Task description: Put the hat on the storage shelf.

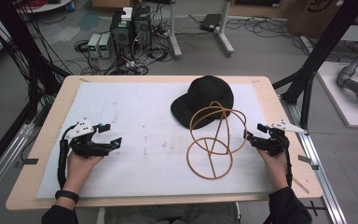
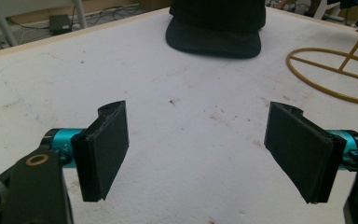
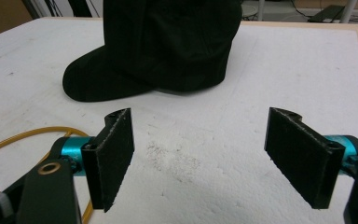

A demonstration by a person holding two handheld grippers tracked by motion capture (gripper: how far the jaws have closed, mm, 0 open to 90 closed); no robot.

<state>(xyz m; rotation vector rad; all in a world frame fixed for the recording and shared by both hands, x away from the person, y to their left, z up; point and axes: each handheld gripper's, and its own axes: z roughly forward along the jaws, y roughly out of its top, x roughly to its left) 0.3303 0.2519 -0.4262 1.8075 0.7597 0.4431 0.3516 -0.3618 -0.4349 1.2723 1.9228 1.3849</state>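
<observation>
White foam sheeting [image 1: 135,140] covers the wooden table [image 1: 51,116], and I take the wire stand [image 1: 216,140] as my landmark. Nearest me, 2 forearms come in from the bottom edge of the high view, both in dark sleeves, the left wrist wearing a black band [image 1: 66,195]. My left hand [image 1: 81,164] lies well to the left of the wire stand, wrist straight, palm wrapped under the left gripper [image 1: 109,135], which points toward the stand. Its jaws stand wide apart with nothing between them; in the left gripper view I see bare foam between the 2 black pads [image 2: 103,149], the stand's ring base ahead at the right.

My right hand [image 1: 272,158] sits just to the right of the wire stand, holding the right gripper [image 1: 253,132] level, aimed left toward the stand's hoops. I cannot tell whether it touches them. Its jaws are likewise spread wide and hold nothing.

Beyond the wire stand, touching or just behind its upper hoops, rests the black cap [image 1: 204,100], brim toward the left. Farther off, past the table, cables and power supplies [image 1: 100,45] sit on the floor.
</observation>
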